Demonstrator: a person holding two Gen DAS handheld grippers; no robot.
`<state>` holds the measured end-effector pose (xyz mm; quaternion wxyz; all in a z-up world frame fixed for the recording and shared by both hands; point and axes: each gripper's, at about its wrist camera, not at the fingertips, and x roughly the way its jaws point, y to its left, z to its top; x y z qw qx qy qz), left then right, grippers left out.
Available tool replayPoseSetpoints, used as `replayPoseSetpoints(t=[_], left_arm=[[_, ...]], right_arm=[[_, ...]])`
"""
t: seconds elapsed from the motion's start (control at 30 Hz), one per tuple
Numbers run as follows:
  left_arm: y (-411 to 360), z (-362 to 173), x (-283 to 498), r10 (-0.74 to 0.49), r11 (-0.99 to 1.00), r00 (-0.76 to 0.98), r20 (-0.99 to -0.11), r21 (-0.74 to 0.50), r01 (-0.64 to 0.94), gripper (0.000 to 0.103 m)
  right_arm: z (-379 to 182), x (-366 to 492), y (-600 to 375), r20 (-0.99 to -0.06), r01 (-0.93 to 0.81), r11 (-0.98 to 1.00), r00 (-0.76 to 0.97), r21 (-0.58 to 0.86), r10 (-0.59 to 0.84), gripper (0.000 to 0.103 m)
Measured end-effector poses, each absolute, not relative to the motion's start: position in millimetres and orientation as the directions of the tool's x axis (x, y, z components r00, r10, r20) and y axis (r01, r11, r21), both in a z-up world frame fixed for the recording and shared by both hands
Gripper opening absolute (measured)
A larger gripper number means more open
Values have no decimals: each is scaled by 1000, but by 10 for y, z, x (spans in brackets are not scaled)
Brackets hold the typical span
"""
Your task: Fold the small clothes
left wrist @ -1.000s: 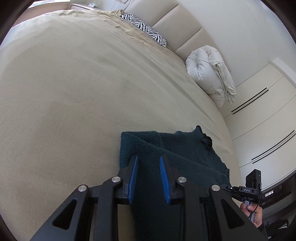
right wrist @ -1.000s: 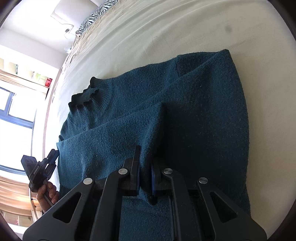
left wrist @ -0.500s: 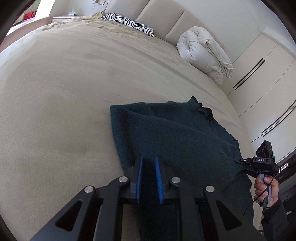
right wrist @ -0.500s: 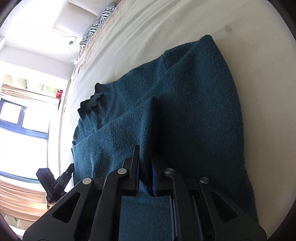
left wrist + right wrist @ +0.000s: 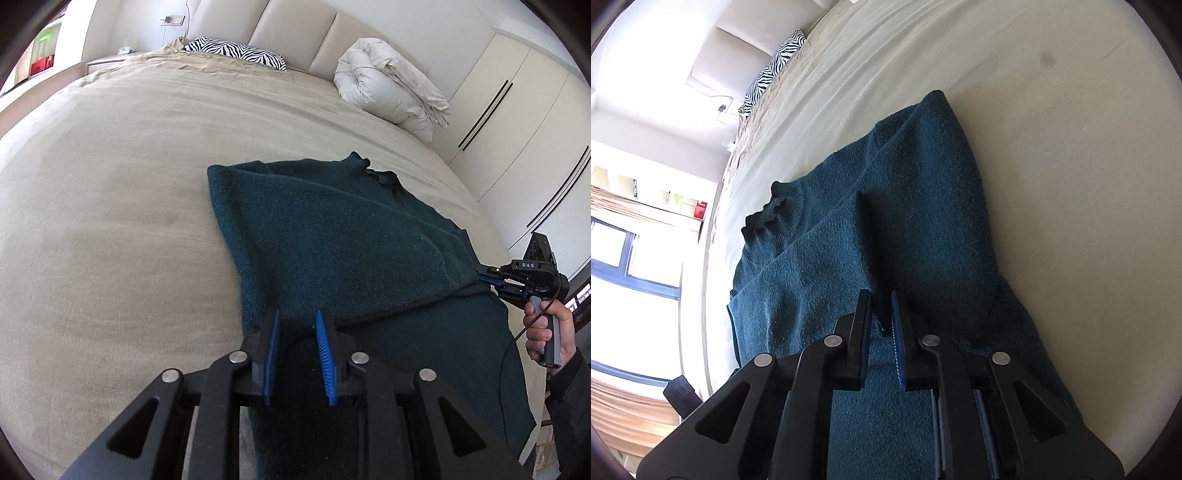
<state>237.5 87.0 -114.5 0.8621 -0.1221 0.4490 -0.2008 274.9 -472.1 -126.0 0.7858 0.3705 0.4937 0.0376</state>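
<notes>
on the beige bed (image 5: 110, 206) at frame center lies our dark teal sweater (image 5: 332, 236); left tongs (image 5: 295, 325) gape apart over its hem, right tongs (image 5: 881, 314) pinch a fold.

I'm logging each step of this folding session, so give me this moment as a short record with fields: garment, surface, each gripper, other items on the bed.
garment: dark teal knit sweater, partly folded, collar toward the headboard
surface: bed with beige bedsheet
left gripper: jaws apart, around a folded edge of the sweater
right gripper: jaws nearly together, pinching a ridge of the knit
other items: zebra-print pillow and rolled white duvet near the headboard
</notes>
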Motion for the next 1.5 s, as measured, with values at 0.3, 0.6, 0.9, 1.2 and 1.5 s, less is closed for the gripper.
replayPoseSetpoints(t=[0.3,0.6,0.9,1.2,1.5], left_arm=[[964,-1141,1792,-456,887,527,-717,-414,205,44],[1160,-1048,982,-442,886,533,-722,-446,130,72],[1154,-1187,305,-479,861,463,-746,-501,84,73],[1122,-1207,80,-463,872,422,-779,-486,60,73],[1154,-1263,-44,-533,837,343,-773,-541,80,72]], right_arm=[[-1182,2952,-4321,-676,178,704,511,687,531,30],[-1244,1986,-4495,-650,215,669,563,711,510,49],[-960,243,-4871,-689,251,733,615,632,383,53],[-1163,-606,-5021,-771,301,782,546,546,328,53],[-1118,-729,-5003,-786,285,800,521,528,333,52]])
